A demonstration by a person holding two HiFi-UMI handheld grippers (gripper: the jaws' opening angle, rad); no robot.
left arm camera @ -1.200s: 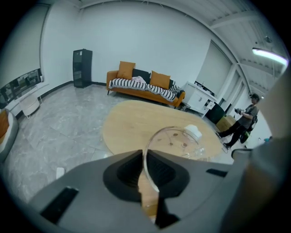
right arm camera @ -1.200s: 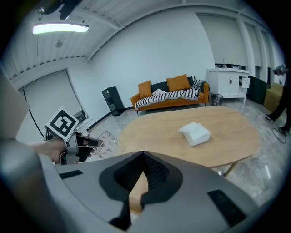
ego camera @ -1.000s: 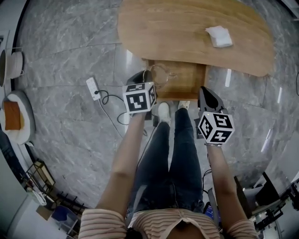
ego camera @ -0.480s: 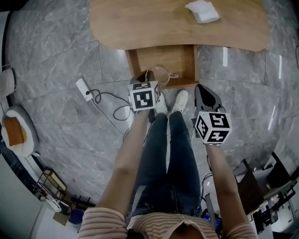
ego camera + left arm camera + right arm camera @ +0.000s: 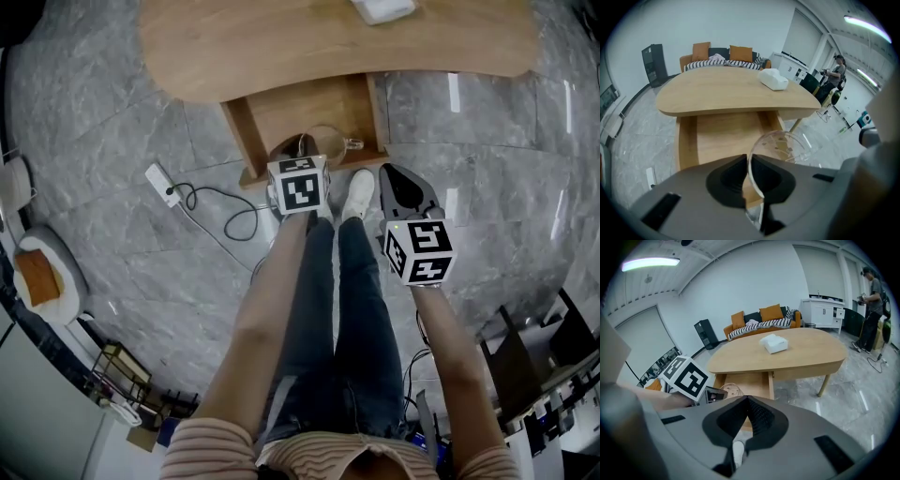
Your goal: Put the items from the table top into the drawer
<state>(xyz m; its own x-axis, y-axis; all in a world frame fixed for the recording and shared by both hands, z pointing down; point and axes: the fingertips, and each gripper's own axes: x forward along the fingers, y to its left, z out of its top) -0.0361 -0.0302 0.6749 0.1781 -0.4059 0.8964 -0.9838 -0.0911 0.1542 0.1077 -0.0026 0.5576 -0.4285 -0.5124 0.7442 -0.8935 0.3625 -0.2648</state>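
Since 1 s ago the oval pale-wood tabletop (image 5: 234, 47) slid up the head view; left gripper (image 5: 749, 160), jaws pinching the clear glass cup (image 5: 782, 146) by its rim, is at the open wooden drawer (image 5: 281, 108) front, cup not yet in, right gripper (image 5: 746, 401) jaws together w/ nothing, white folded pack (image 5: 774, 343) left on tabletop.

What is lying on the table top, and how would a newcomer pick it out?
Find the oval wooden table with its drawer open underneath. On its top, toward the far side, lies a white, soft-looking bundle. It is the only thing on the top; the clear glass cup is held in the left gripper.
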